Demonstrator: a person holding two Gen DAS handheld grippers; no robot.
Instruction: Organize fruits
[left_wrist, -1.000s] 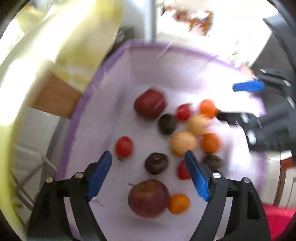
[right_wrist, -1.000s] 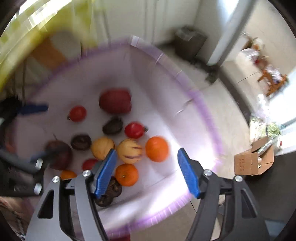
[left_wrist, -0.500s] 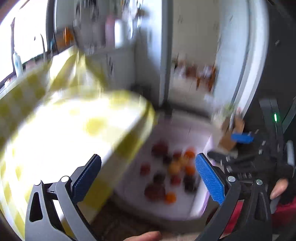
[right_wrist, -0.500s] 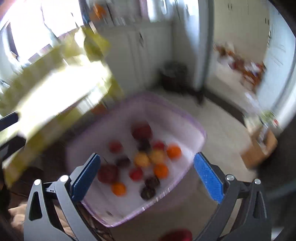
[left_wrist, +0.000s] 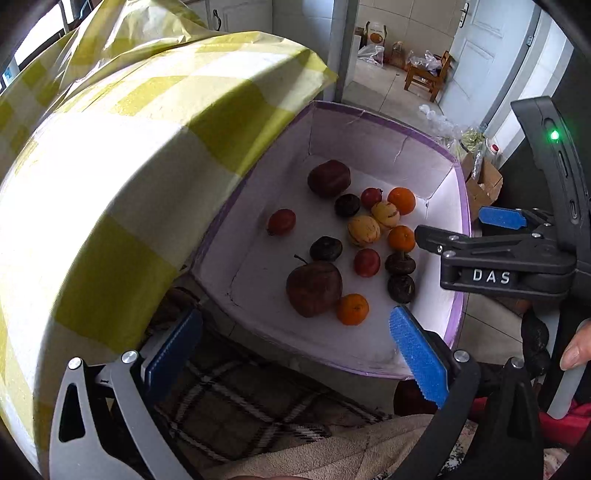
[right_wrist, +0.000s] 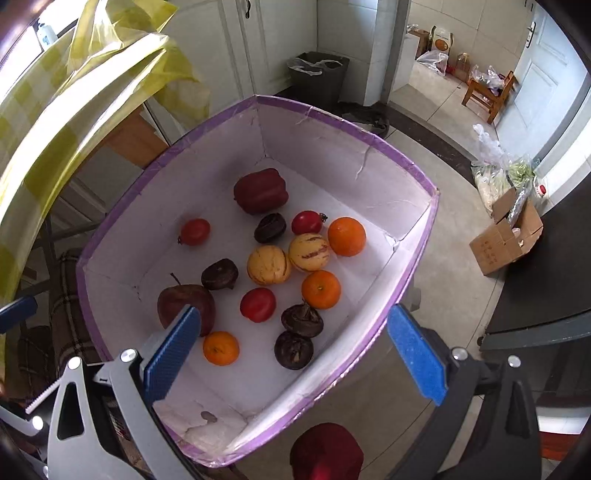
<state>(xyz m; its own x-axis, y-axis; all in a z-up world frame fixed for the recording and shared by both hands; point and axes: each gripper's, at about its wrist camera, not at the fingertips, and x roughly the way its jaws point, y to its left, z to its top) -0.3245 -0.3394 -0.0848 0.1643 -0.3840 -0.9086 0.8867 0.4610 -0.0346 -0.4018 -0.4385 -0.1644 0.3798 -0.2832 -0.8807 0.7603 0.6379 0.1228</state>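
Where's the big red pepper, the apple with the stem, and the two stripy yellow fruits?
Red pepper (right_wrist: 261, 191): right wrist view, its top face.
Apple (left_wrist: 314, 288): left wrist view, its front side.
Stripy yellow fruits (right_wrist: 269, 265): right wrist view, middle of the left one.

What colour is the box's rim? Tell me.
Purple, on the box; the right wrist view shows it best.

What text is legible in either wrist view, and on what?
"DAS": white letters on the black body of the right gripper, seen from the left wrist view.
Brown cardboard box on the floor: dark print on its side, too small to read.
Printed carton in the far room: orange round logo, lettering blurred.
Nothing else readable.
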